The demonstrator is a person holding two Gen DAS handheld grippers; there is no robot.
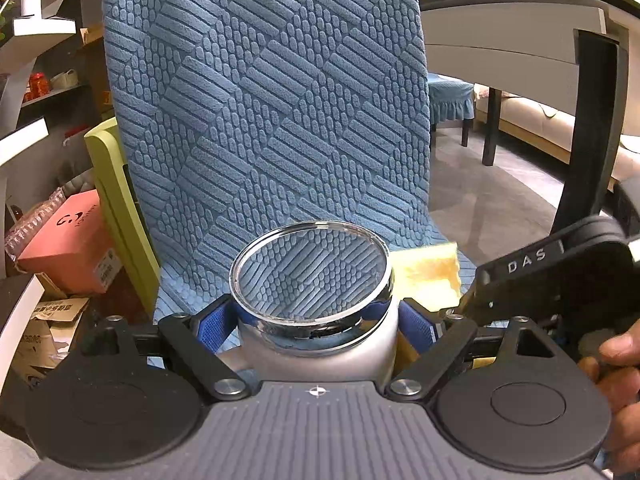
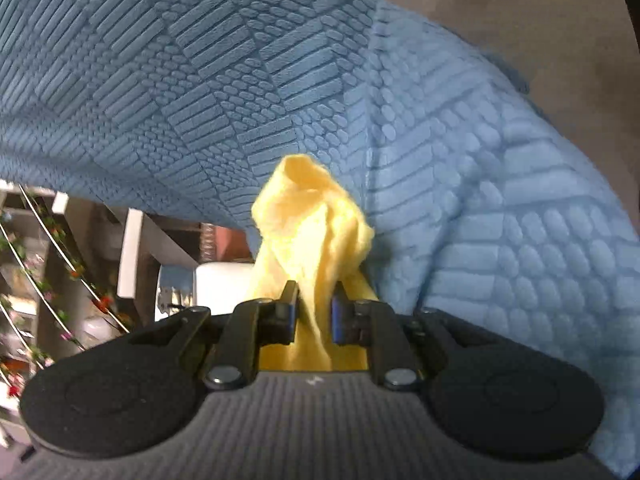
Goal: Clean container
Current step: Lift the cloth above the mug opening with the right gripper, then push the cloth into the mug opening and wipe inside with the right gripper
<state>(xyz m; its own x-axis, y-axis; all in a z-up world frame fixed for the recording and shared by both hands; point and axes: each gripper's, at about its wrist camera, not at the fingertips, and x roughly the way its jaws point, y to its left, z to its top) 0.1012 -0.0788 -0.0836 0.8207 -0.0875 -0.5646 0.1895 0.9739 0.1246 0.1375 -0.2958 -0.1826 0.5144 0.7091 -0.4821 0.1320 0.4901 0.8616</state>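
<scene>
Steel container (image 1: 316, 320), round with a shiny chrome rim, sits gripped between the wide left gripper (image 1: 316, 322); the narrow right gripper (image 2: 314, 312) pinches soft crumpled yellow cloth (image 2: 312, 220) before the ribbed blue chair cover (image 1: 264, 100).

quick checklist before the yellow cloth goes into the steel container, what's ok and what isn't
1. Silver steel container held between the left gripper pads: ok, a blue pad sits on each side of its body.
2. Container mouth open and facing up: ok, no lid on the shiny rim.
3. Yellow cloth gripped by the right gripper: ok, the jaws are shut on it with a bunch sticking out ahead.
4. Cloth lined up with the mouth: not ok, it is beside the rim on the right in the left wrist view.
5. Inside of the container dirty or clean: cannot tell.
6. Blue textured chair cover clear of the mouth: ok, it is behind.
</scene>
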